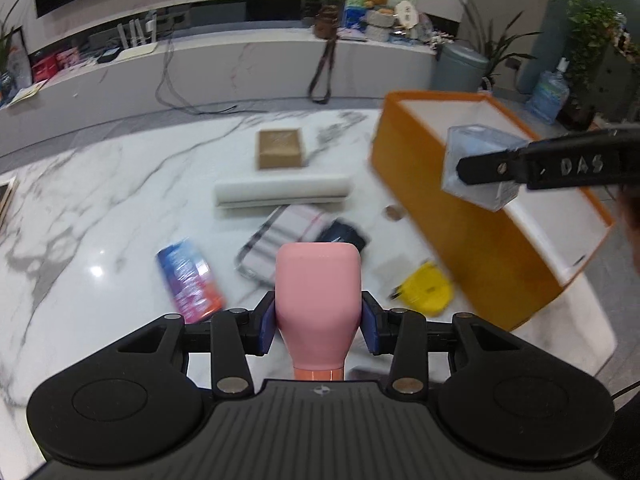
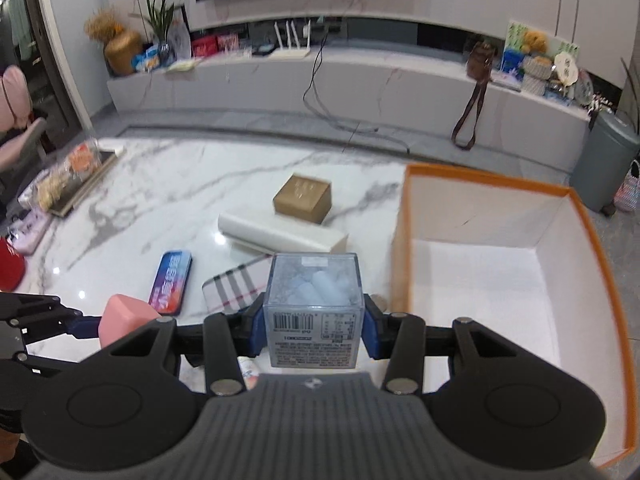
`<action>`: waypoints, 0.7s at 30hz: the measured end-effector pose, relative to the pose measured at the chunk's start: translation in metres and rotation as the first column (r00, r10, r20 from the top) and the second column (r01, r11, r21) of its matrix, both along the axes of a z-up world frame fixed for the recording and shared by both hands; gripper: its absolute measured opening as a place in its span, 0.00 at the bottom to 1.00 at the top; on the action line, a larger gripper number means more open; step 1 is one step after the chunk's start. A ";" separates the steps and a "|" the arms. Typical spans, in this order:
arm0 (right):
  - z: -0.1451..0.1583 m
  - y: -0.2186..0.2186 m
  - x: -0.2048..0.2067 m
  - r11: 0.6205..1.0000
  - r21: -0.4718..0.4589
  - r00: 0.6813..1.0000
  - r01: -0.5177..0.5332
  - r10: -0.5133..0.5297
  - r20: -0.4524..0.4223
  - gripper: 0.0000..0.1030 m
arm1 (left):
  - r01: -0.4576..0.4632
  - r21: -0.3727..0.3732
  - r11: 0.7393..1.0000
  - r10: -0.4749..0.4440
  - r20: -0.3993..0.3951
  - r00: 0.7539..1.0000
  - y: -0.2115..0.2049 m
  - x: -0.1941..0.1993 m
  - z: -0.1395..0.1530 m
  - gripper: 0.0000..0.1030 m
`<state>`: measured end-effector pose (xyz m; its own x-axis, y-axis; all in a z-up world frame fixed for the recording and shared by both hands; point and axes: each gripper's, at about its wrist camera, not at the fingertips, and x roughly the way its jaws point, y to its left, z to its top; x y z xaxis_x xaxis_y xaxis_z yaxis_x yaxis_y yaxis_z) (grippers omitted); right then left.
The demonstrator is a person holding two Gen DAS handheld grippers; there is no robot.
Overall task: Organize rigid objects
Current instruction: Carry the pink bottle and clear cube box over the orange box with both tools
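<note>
The pink bottle point(image 1: 318, 304) sits pinched between the blue pads of the left claw point(image 1: 319, 322), its broad end pointing away from the camera and a peach-coloured band at its near end, held above the marble worktop point(image 1: 100, 208). The clear plastic cube box point(image 2: 314, 308), with pale rolls inside and a barcode label on its near face, is clamped between the pads of the right claw point(image 2: 314, 330); in the left wrist view it hangs over the near wall of the orange box point(image 1: 452, 216).

That orange box has a white lining and stands open at the right side of the worktop. On the marble in front of both claws lie a striped tin point(image 2: 234, 286), a long white box point(image 2: 280, 234), a small brown carton point(image 2: 304, 198) beyond it, and a blue-and-red tin point(image 2: 171, 282) to the left. A yellow round object point(image 1: 426, 288) lies just beside the orange box, and a dark item point(image 1: 344, 234) rests against the striped tin.
</note>
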<state>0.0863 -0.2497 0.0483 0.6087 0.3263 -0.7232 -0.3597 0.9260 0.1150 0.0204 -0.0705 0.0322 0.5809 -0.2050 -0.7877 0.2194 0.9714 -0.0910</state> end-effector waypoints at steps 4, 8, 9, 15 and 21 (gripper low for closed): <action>0.005 -0.024 -0.006 1.000 0.005 1.000 0.012 -0.012 0.027 0.44 | 0.038 0.001 0.999 -0.038 0.021 0.999 -0.027 0.009 0.016 0.46; 0.005 -0.050 -0.008 0.999 0.006 0.999 0.031 -0.032 0.039 0.44 | 0.066 -0.036 0.997 -0.065 0.020 0.998 -0.053 0.022 0.026 0.46; 0.005 -0.057 -0.009 0.999 0.005 0.998 0.042 -0.042 0.041 0.44 | 0.074 -0.044 0.996 -0.074 0.020 0.997 -0.060 0.026 0.029 0.46; 0.006 -0.099 -0.008 0.994 0.032 0.993 0.106 -0.107 0.049 0.44 | 0.125 -0.091 0.988 -0.125 0.008 0.992 -0.109 0.054 0.039 0.46; -0.015 -0.133 -0.008 0.990 0.013 0.989 0.144 -0.144 0.029 0.44 | 0.149 -0.132 0.980 -0.153 -0.024 0.988 -0.150 0.081 0.030 0.46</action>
